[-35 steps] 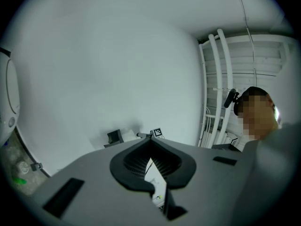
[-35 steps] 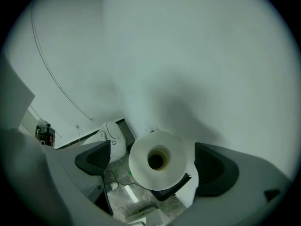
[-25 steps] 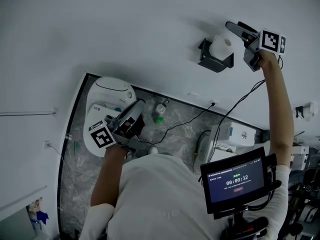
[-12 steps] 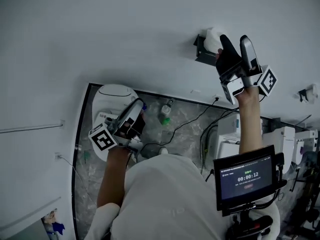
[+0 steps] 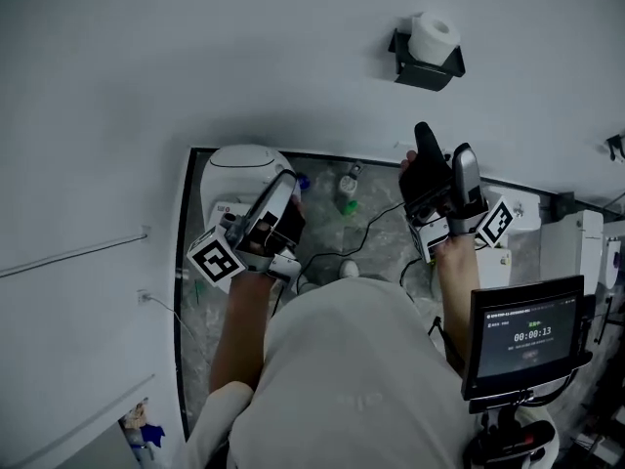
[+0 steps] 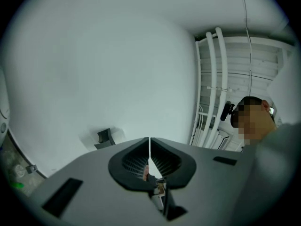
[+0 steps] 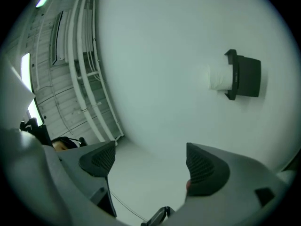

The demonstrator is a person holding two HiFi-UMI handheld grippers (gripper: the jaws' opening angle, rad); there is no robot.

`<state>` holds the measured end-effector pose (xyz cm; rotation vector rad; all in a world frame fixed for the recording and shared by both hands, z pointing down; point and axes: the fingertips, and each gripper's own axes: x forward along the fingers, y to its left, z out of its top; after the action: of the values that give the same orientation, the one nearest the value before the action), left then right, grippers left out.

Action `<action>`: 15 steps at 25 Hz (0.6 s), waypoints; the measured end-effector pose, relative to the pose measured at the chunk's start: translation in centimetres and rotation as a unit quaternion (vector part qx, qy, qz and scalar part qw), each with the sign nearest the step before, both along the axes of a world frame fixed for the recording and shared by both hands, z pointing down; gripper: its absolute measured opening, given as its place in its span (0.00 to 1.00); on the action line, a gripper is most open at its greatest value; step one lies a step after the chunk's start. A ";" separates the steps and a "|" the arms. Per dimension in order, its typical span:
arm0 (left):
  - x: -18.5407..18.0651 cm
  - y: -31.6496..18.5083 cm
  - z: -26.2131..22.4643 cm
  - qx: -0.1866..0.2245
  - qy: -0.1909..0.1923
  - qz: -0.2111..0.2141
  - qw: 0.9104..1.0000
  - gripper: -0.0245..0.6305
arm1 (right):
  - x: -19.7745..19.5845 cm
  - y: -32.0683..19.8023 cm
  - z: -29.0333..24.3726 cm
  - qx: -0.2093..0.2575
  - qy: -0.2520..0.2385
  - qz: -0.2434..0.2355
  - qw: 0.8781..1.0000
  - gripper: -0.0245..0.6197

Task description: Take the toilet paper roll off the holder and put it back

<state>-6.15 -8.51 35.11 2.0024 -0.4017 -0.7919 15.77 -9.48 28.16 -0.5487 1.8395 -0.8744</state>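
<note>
Right claw [image 5: 442, 145] no longer at toilet paper roll [image 5: 434, 37]; spread, closing, empty; left claw [image 5: 284, 188] pressed together

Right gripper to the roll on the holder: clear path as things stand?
Probably yes. The right gripper is apart from the roll, with only bare wall between them. Its fingers are empty, wide and closing. The holder covers just one end of the roll.

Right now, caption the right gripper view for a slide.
Right gripper, jaws closing with nothing between, faces the toilet paper roll on its holder.
</note>
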 end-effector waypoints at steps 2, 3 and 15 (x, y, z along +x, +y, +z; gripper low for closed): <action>0.1 0.2 0.1 -0.002 0.002 0.003 1.000 0.05 | -0.2 1.3 1.4 -0.004 -0.001 0.011 1.000 0.74; 0.2 0.2 0.4 -0.005 -0.001 0.004 1.000 0.05 | -0.4 1.8 2.0 -0.007 0.001 0.014 1.000 0.69; 1.1 0.7 0.4 -0.010 0.013 0.014 1.000 0.05 | -2.7 4.5 5.4 -0.029 0.031 0.036 0.998 0.31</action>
<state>-5.10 -7.82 35.52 1.9732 -0.3635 -0.7935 13.06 -4.94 33.57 -0.6809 1.8428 -0.8730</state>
